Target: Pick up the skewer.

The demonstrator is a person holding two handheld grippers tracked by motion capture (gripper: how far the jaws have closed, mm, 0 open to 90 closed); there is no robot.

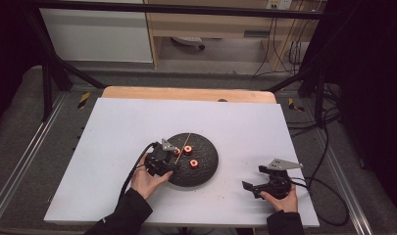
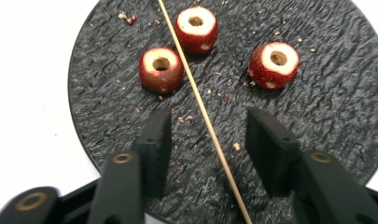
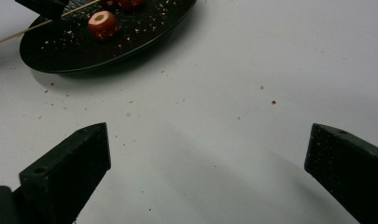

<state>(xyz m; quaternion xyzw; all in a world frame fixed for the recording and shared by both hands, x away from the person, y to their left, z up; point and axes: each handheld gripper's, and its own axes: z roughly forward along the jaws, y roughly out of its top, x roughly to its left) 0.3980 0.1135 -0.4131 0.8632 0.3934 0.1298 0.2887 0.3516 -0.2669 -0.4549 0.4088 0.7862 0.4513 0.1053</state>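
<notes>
Currently, the left gripper [image 2: 205,140] is held over the near-left part of a round black plate [image 2: 336,116] that rests on the white table [image 1: 117,132]. Its jaws stand partly apart, and nothing is clamped between them. A thin wooden skewer [image 2: 196,100] is seen lying on the plate, running slantwise through the gap between the two black fingers [image 2: 154,144]; it passes nearer the middle of the gap than either pad and appears to be touched by neither, though its near end is cut off at the bottom edge of the left gripper view. Beyond the fingertips, three cored red fruits are laid on the plate: the left fruit [image 2: 161,69] is set just beside the skewer on its left, the middle fruit [image 2: 196,28] just beside it on its right, and the right fruit [image 2: 274,64] lies well apart from the stick. Crumbs are scattered over the plate's rough surface. The right gripper [image 3: 207,154] is held low over bare table, well apart from the plate, with its jaws spread wide and nothing between them. In the high view, the right gripper is seen near the table's near-right corner.
</notes>
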